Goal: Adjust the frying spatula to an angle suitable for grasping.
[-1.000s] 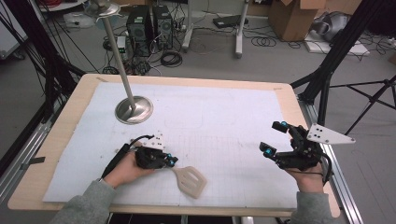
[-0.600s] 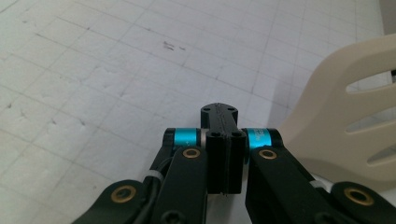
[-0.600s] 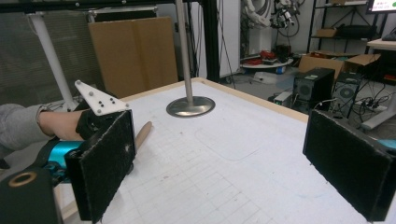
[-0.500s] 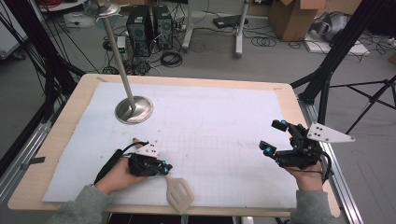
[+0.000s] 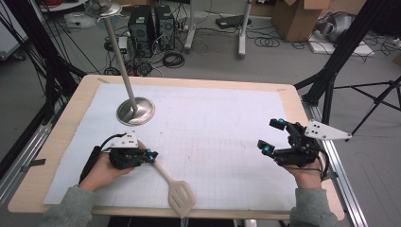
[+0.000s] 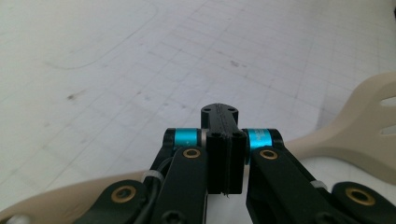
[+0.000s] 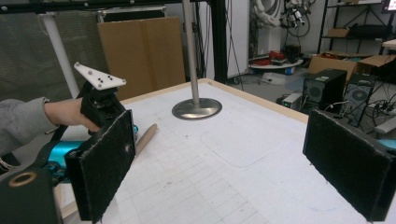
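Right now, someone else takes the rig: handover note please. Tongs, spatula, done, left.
Left tongs: shut on the spatula, gripping its handle; the slotted blade hangs over the near edge of the table.
Right tongs: open, nothing between them, held above the right side of the paper mat.
Metal stand: on the far left of the mat, untouched.
Done: spatula grasped.
Left: probably to carry it somewhere and set it down; where, the pictures do not tell.

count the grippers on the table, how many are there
2: the left gripper near the front left, shut on the spatula handle; the right gripper at the right edge, jaws open.
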Tool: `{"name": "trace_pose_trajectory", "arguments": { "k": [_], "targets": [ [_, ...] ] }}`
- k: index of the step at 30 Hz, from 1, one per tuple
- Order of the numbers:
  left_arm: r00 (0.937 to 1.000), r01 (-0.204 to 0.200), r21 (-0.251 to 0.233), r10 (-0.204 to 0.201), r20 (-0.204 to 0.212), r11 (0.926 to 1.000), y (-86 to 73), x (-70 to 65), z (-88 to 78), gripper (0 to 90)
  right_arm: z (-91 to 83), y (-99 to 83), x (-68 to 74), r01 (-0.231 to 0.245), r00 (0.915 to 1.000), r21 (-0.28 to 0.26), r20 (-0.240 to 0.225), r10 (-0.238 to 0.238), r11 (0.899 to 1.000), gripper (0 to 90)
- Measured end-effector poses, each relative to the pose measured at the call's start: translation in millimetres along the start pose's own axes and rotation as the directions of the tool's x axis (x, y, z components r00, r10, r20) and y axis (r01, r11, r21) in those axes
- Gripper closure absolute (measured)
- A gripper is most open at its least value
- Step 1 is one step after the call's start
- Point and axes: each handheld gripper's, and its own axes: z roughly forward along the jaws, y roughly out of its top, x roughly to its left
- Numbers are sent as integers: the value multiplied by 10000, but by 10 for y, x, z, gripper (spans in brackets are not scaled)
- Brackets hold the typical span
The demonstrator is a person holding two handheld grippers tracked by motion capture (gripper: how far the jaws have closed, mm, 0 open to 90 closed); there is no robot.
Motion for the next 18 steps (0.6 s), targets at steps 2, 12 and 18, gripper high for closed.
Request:
{"name": "trace_pose_trajectory", "arguments": {
  "k": [2, 12, 18],
  "targets": [
    [9999, 65, 79, -64, -106, 9999, -51, 72, -85, 897, 11, -1, -3, 13, 10000, -3, -4, -13, 10000, 85],
    [9994, 332, 388, -336, 108, 9987, -179, 154, -118, 896, 24, -5, -12, -1, 10000, 30, -36, 1, 10000, 85],
    [9974, 467, 518, -494, 531, 9976, -244, 188, -138, 895, 16, -9, -14, -46, 10000, 15, -6, 46, 10000, 85]
  ]
}}
